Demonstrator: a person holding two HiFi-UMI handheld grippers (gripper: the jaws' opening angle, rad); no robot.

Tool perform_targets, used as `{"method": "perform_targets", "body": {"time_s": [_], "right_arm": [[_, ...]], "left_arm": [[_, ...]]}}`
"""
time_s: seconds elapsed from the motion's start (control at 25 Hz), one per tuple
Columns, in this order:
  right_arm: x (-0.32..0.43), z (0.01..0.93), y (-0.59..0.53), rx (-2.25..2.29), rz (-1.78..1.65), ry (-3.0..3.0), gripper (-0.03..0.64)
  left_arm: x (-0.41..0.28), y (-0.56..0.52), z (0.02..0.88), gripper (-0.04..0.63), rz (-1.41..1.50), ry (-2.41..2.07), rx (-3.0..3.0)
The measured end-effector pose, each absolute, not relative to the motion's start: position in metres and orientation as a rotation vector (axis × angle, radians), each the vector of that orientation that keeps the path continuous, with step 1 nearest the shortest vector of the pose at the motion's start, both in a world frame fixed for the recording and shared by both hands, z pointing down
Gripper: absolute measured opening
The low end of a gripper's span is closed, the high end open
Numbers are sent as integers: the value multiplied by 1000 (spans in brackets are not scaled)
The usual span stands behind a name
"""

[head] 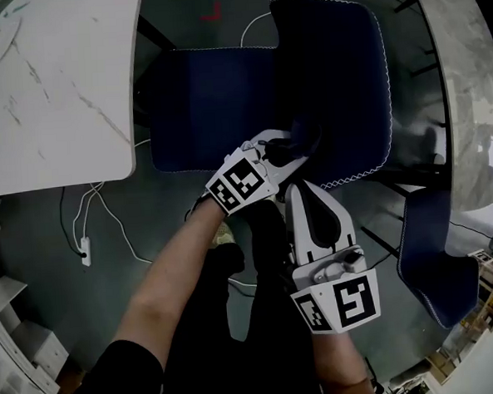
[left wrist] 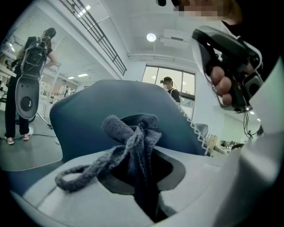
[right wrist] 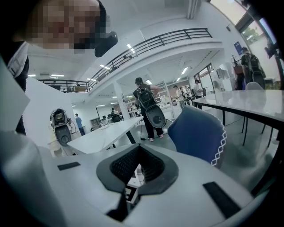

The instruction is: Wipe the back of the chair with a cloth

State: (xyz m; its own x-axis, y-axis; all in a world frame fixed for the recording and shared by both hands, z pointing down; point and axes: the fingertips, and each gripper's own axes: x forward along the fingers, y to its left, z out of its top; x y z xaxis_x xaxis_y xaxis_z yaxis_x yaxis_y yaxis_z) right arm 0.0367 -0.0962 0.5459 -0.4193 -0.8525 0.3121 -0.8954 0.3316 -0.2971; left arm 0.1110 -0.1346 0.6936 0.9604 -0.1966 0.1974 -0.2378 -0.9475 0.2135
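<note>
Below, grey floor [head: 168,201], marbled table [head: 48,79] — blue chair [head: 331,78], cloth [left wrist: 133,137] in left gripper [left wrist: 141,175].

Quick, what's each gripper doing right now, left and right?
Left gripper: jaws closed on the grey cloth.
Right gripper: jaws together, holding nothing.

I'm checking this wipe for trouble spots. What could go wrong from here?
1. The grey terry cloth sits bunched in the left gripper, a loop hanging loose; it might slip out against the dark blue padded chair back.
2. The empty right gripper hovers close beside the left one; they could knock together.
</note>
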Motion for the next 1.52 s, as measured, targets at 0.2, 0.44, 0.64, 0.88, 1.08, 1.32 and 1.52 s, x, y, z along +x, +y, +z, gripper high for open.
{"method": "perform_targets", "body": {"time_s": [0.2, 0.44, 0.64, 0.88, 1.08, 1.32, 1.52], "right_arm": [[37, 536, -88, 1628, 642, -2467, 12], [39, 527, -81, 1622, 669, -2467, 12], [47, 516, -82, 1642, 721, -2480, 12], [61, 482, -81, 1637, 703, -2483, 12], [64, 455, -80, 1628, 674, -2475, 12], [66, 405, -77, 1620, 620, -2505, 12], [58, 349, -82, 1599, 542, -2559, 12]], "left_arm": [[104, -106, 684, 63, 291, -224, 2876], [95, -87, 676, 63, 296, -218, 2829], [82, -83, 657, 63, 272, -259, 2779], [68, -75, 584, 63, 207, -320, 2749], [56, -71, 520, 63, 184, -386, 2730], [41, -53, 430, 63, 119, -481, 2699], [21, -46, 363, 63, 78, -587, 2673]]}}
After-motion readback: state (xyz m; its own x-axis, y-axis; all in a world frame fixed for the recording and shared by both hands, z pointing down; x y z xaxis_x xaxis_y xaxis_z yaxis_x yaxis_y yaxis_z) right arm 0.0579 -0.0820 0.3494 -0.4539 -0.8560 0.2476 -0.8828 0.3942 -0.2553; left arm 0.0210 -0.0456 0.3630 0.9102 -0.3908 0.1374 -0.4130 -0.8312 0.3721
